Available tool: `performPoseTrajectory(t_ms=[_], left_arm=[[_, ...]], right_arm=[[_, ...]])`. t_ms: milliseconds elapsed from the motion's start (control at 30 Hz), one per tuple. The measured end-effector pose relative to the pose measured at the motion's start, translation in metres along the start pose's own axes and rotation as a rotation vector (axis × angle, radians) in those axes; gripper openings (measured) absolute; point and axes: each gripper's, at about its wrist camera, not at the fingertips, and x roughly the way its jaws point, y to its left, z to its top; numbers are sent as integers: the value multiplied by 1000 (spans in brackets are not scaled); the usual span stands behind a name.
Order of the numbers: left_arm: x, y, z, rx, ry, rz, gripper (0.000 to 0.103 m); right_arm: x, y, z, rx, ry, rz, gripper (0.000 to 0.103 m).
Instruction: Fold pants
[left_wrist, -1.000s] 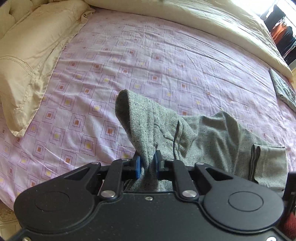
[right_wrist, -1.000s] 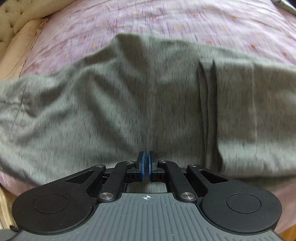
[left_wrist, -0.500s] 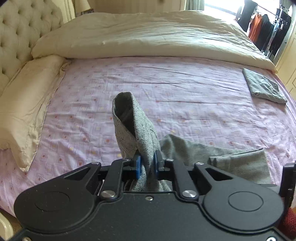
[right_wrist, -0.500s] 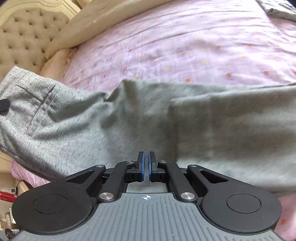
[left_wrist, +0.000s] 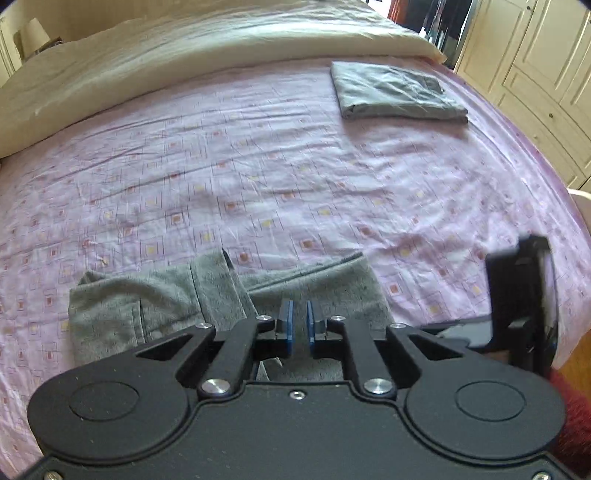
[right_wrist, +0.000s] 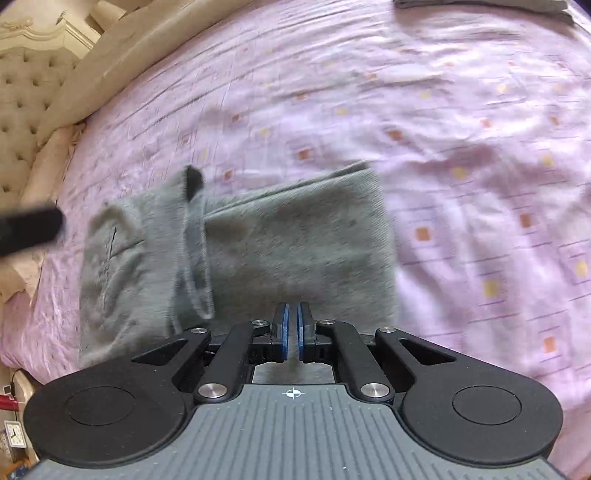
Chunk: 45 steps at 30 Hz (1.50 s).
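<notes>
The grey pants (left_wrist: 147, 299) lie doubled over in a short stack near the front edge of the pink patterned bed sheet (left_wrist: 258, 177). The waistband and pocket end rests on top at the left. My left gripper (left_wrist: 297, 325) hovers right over the stack, its blue pads close together with grey cloth running between and behind them. In the right wrist view the pants (right_wrist: 295, 240) fill the middle. My right gripper (right_wrist: 293, 330) is pinched nearly shut on their near edge. The right gripper's black body (left_wrist: 517, 295) shows blurred at the right of the left wrist view.
A second grey garment (left_wrist: 395, 92), folded flat, lies at the far right of the bed. A cream duvet (left_wrist: 184, 48) runs along the far side, and a tufted headboard (right_wrist: 18, 92) is at the left. Cream wardrobe doors (left_wrist: 535, 55) stand beyond the bed's right edge.
Both grippers swept across the bed with the pants. The raised waist end came down, so the stretched-out pants now lie doubled over. The left pads stand closer together than before.
</notes>
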Motion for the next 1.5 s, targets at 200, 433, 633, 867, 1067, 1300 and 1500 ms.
performPoseTrajectory(t_ms=[200, 433, 633, 867, 1067, 1300, 1500], left_arm=[[14, 45, -39, -116, 121, 145, 20], [7, 136, -93, -332, 233, 329, 20], [-7, 183, -127, -468, 277, 370, 20], [-6, 208, -135, -513, 284, 355, 20], [-3, 218, -120, -503, 249, 324, 20], [11, 194, -97, -419, 225, 263, 31], [34, 159, -79, -317, 239, 215, 32]], right_arm=[[0, 3, 22, -4, -30, 127, 39], [42, 49, 36, -32, 46, 245, 55], [64, 62, 32, -18, 91, 161, 60], [68, 99, 26, -136, 133, 134, 19], [-22, 151, 17, -284, -32, 184, 7], [-55, 88, 4, -256, -80, -102, 5], [4, 32, -7, -120, 58, -229, 2]])
